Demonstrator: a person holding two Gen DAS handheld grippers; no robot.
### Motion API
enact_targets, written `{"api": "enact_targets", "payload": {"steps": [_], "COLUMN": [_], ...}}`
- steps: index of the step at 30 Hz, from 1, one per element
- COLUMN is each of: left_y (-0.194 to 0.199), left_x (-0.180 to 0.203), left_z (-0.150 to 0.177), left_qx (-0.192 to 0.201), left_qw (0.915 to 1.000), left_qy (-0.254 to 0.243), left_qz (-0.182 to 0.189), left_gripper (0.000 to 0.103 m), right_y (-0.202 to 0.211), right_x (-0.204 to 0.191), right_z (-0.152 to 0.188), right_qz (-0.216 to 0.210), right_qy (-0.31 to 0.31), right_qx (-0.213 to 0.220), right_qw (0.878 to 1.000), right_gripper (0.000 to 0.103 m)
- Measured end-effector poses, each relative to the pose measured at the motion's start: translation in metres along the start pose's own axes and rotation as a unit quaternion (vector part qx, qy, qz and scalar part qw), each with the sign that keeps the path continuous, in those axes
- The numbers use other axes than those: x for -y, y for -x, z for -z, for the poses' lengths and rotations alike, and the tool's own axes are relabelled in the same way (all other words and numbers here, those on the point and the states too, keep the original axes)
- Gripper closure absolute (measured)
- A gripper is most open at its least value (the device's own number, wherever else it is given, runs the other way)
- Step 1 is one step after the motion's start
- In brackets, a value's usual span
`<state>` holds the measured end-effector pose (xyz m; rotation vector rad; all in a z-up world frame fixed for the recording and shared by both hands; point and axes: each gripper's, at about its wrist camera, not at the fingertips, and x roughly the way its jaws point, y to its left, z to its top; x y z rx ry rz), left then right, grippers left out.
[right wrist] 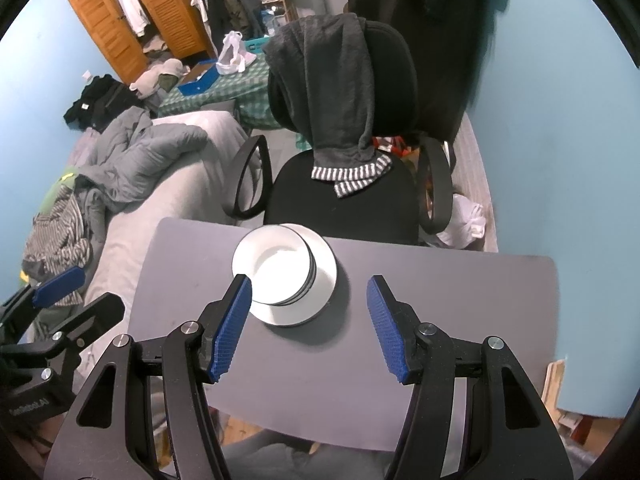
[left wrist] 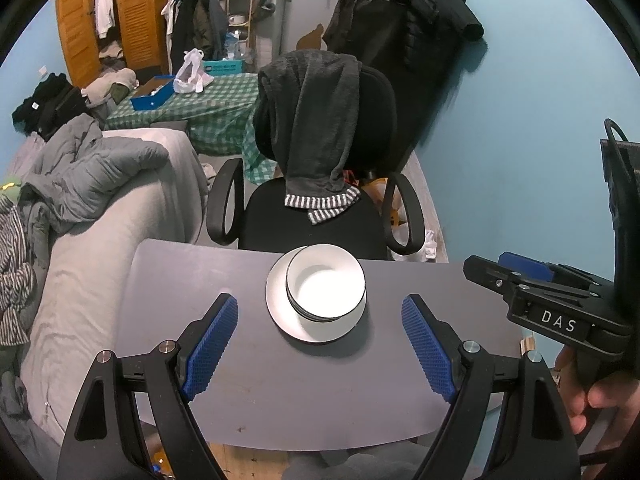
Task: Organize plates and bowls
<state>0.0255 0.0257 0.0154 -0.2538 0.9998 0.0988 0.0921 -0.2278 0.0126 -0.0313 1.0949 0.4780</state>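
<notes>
A stack of white bowls with dark rims sits on a white plate at the far middle of the grey table. My left gripper hangs above the near half of the table, open, its blue pads wide apart with nothing between them. My right gripper is likewise open and empty, just short of the plate; from the left wrist view it shows at the right edge, held by a hand.
A black office chair draped with a dark towel stands just behind the table. A grey bed with piled clothes lies to the left. A blue wall is on the right, with wooden floor below the table's near edge.
</notes>
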Motion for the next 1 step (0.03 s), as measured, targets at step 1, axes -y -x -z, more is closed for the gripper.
{"api": "enact_targets", "payload": {"steps": [1], "left_y": [-0.0008], "left_x": [-0.0009], "left_z": [-0.0005], "left_qx": [-0.001], "left_qw": [1.0000], "left_qy": [0.001], "left_qz": [0.000], "left_gripper": [0.018], "right_y": [0.0000], "right_x": [-0.0001], "right_z": [0.0000], "right_qz": [0.000], "right_qy": [-0.001], "right_qx": [0.000], "right_qw": [1.000], "right_gripper": [0.044]}}
